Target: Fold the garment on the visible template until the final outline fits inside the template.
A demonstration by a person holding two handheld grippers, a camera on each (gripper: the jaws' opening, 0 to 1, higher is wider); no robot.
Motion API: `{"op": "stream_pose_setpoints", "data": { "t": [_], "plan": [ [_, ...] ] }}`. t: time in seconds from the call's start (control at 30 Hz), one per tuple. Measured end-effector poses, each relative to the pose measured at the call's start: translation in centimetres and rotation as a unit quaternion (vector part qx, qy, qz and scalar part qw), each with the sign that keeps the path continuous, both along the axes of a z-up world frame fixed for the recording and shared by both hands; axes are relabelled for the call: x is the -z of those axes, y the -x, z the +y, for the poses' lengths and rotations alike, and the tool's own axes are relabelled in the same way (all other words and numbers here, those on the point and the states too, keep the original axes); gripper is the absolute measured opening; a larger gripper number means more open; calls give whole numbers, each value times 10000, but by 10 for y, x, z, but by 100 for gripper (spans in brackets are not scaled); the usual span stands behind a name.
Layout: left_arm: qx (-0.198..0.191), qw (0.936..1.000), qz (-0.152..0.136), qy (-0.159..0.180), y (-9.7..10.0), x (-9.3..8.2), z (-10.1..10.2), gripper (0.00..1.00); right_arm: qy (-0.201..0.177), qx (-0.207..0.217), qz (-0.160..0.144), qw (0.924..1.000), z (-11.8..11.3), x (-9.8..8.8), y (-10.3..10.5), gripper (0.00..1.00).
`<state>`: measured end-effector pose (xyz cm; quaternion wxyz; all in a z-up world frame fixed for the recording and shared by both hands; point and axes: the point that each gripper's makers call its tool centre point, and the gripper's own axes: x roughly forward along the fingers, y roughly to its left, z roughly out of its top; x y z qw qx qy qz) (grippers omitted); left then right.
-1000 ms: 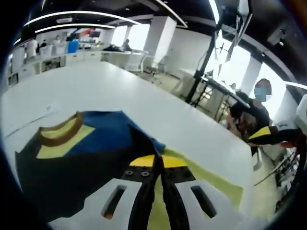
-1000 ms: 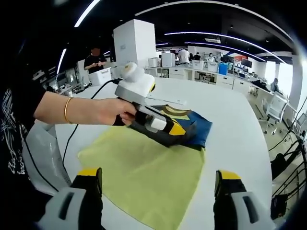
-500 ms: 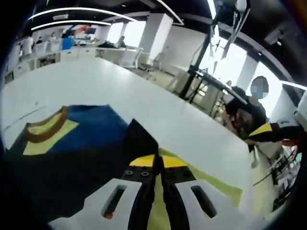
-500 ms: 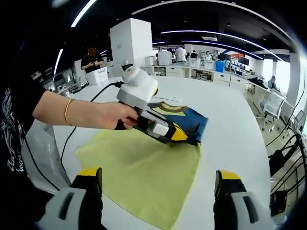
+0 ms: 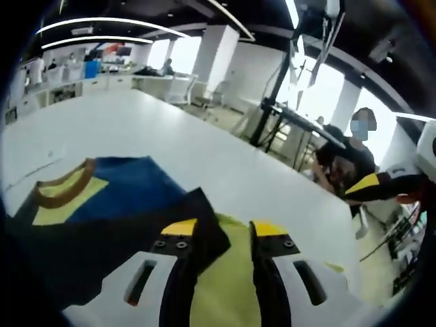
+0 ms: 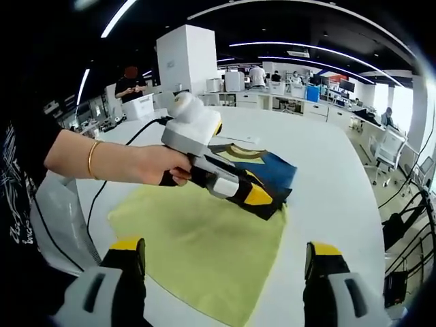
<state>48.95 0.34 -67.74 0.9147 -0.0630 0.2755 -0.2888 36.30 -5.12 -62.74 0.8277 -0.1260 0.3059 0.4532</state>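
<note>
The garment (image 5: 129,204) is a folded dark navy and blue top with a yellow and brown collar, lying on a yellow-green template (image 5: 225,286) on the white table. My left gripper (image 5: 223,231) is open over the garment's near corner, and a dark flap rests against its left finger (image 5: 178,228). In the right gripper view a hand holds the left gripper (image 6: 262,197) above the garment (image 6: 276,170) at the far edge of the template (image 6: 204,238). My right gripper (image 6: 226,259) stands wide open at the template's near side, holding nothing.
The white table (image 6: 340,177) stretches far beyond the template. A white plastic bag (image 6: 54,211) lies at the table's left edge, and a black cable (image 6: 109,177) trails from the left gripper. A person (image 5: 351,160) sits past the table's far edge.
My left gripper was shut on the garment's dark corner and has opened, letting the flap go. The right gripper has stayed open and still.
</note>
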Motion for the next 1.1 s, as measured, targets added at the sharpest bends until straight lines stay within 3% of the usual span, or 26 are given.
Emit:
{"op": "stream_pose_setpoints", "data": {
  "t": [0.27,0.53,1.1],
  "plan": [
    [-396,9991,-152,-10,4,-16,29,72,-43,-17,21,10000,5,0,-3,98],
    [-699,9968,-350,-139,22,-34,70,98,26,-80,27,10000,8,2,-10,98],
    [-1081,9928,-274,-430,83,-56,141,99,89,-88,160,9998,7,6,-2,98]
  ]
}}
